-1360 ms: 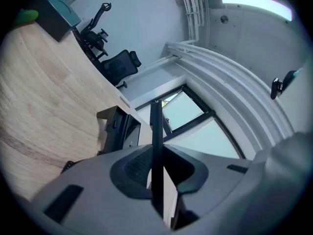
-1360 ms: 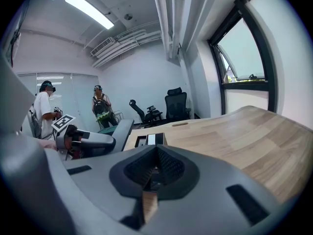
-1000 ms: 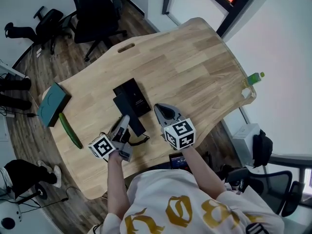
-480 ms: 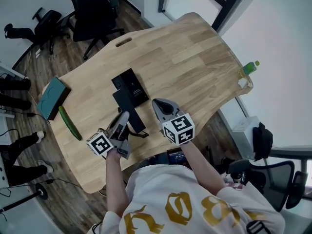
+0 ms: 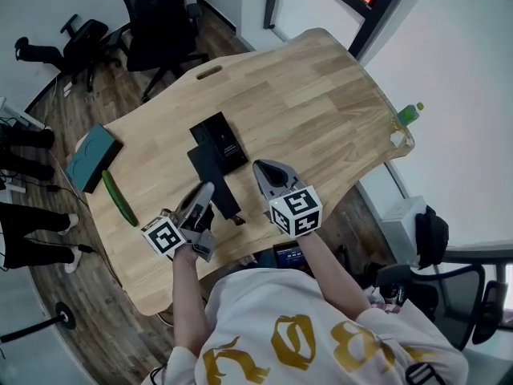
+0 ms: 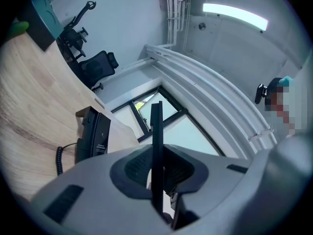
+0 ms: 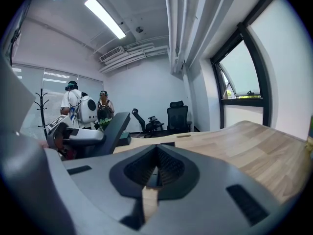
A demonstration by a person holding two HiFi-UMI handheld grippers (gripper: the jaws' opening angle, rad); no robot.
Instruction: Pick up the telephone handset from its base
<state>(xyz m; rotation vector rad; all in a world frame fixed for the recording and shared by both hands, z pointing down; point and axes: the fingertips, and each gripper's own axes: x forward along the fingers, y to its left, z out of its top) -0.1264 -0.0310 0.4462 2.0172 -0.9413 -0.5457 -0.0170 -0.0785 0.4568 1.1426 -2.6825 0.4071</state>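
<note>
- The left claw [image 6: 156,150] is clamping, about half-open, on the slim black plastic telephone handset [image 5: 208,172]. In the left gripper view the handset is showing edge-on as a thin dark bar pinched between the ribbed pads.
- The handset is sitting just on the person's side of the squarish black telephone base [image 5: 219,138], over the pale wooden table [image 5: 321,95]. In the right gripper view it is slanting up out of the left claw, so I am judging it to be off the base already.
- Its long axis is running crosswise to the line the left claw is pointing along. One end is reaching toward the base's near corner and the other toward the table edge nearest the person.
- The black coiled cord [image 6: 59,156] is lying on the table beside the base. Any further lift is probably going to be pulling against that tether, so the move is calling for a steady rise away from the base.
- The right claw [image 5: 263,171] is hovering to the right of the base and apart from the handset. Its jaws are drawn together with nothing between them, and only table wood is showing through the slit.
- The left hand is the nearer one and is doing the carrying.
</note>
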